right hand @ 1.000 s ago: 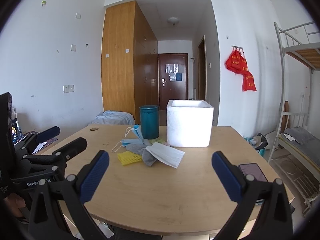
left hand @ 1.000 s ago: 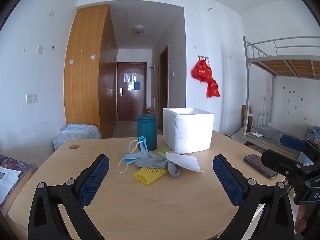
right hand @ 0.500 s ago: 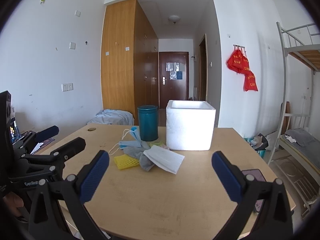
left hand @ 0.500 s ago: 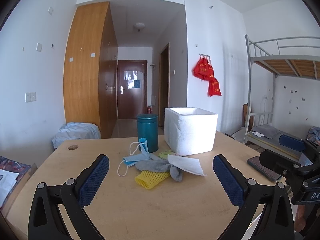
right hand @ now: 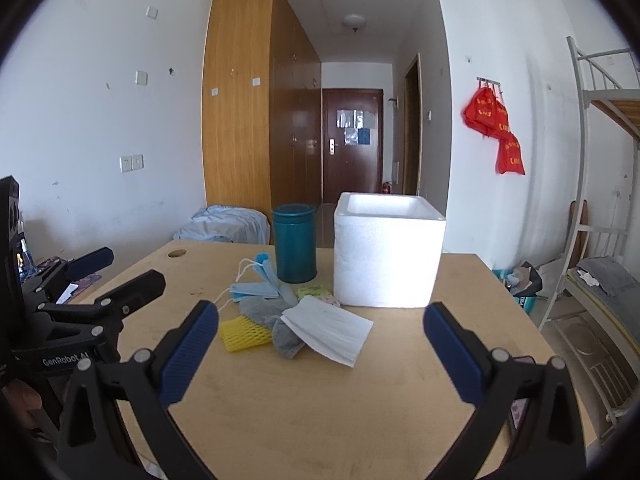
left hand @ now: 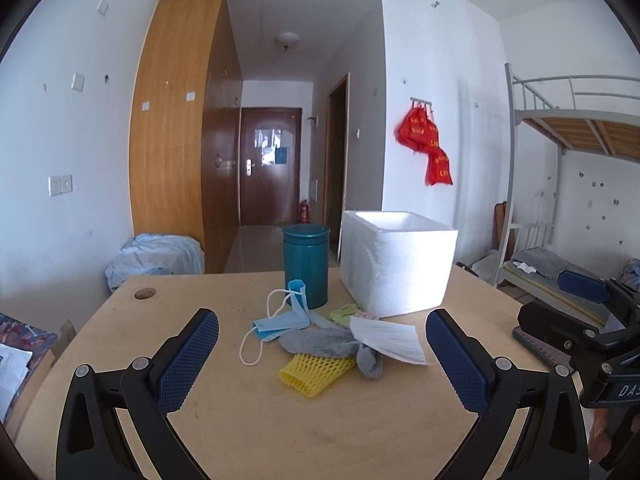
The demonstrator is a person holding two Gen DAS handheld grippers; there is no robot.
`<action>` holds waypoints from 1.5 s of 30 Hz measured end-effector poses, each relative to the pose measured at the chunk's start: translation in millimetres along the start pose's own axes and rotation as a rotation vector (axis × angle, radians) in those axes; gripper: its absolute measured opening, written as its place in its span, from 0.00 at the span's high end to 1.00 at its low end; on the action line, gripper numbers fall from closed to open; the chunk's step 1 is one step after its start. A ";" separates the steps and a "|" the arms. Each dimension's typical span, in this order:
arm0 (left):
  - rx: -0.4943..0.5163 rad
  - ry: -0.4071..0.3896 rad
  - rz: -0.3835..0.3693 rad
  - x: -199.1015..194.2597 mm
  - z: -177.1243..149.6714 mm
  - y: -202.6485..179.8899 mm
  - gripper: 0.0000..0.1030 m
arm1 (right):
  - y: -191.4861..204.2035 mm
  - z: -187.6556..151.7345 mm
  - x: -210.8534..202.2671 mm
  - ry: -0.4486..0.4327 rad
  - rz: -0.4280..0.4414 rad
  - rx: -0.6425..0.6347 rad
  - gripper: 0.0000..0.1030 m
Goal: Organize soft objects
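Both my tongs, left gripper [left hand: 322, 354] and right gripper [right hand: 321, 350], gape wide and empty over the table [left hand: 280, 420]. The soft pile, white mask [right hand: 327, 330] topmost, lies before the foam box [right hand: 386, 260]. Tangled ear loops could drag neighbours along.

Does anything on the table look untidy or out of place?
Yes. The soft things lie in a loose heap in front of the foam box: white mask across a grey sock, yellow net half under the sock, blue mask crumpled.
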State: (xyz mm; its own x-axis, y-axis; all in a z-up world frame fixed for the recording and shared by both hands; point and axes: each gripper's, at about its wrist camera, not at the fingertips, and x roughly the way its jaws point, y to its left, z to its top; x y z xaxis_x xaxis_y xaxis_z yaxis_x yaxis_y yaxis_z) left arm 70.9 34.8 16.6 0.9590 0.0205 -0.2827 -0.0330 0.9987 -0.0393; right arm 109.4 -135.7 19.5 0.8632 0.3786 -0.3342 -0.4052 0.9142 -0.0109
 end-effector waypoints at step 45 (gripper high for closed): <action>-0.065 0.194 0.017 106.7 4.5 29.9 0.00 | -15.0 11.4 110.0 0.181 0.016 -0.013 0.00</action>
State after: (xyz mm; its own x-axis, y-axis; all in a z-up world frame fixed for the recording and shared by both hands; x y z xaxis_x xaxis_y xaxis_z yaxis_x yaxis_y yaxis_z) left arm 173.6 67.1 -10.4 0.8861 0.0220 -0.4629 -0.0729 0.9930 -0.0924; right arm 213.9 -106.1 -6.4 0.7885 0.3596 -0.4990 -0.4234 0.9058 -0.0163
